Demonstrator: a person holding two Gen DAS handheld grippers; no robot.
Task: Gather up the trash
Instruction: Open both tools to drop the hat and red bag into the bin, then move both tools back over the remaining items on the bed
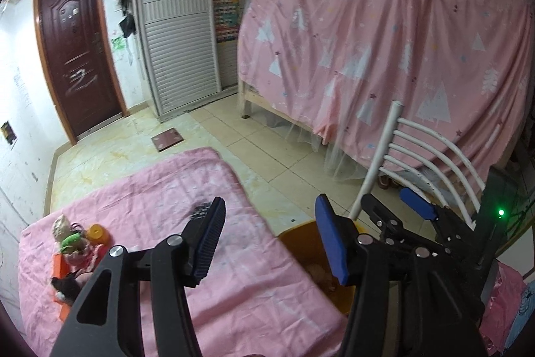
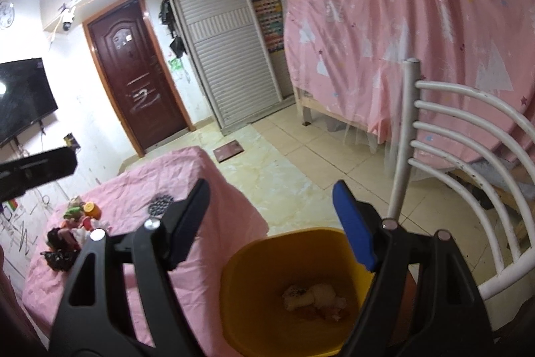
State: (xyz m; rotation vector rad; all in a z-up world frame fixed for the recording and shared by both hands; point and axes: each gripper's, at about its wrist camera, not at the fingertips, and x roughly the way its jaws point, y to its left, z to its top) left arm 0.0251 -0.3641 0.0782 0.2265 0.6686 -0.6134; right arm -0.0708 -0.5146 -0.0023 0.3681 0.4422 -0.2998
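A yellow bin (image 2: 254, 286) is seen directly beneath the right claw (image 2: 271, 223), whose jaws are spread wide with nothing held between them; crumpled trash (image 2: 314, 296), pale with reddish scraps, lies at the bottom of the bin, below and slightly right of the gap between the jaws; the bin stands just beside the edge of a desk (image 2: 207, 273) draped in pink cloth, and a white chair (image 2: 468, 156) is placed close behind it. In the left wrist view, the left claw (image 1: 271, 240) is held partly open and empty over the desk's right edge; the bin's rim (image 1: 297, 231) shows between its two fingers, with the right claw (image 1: 398, 209) visible just beyond the blue pad. More trash remains on the desk: a heap of wrappers (image 1: 72, 251) and an orange cup (image 1: 95, 233) are gathered near the far left corner, well apart from both claws; a dark round mesh object (image 2: 161, 202) rests on the cloth beyond the right claw's left finger.
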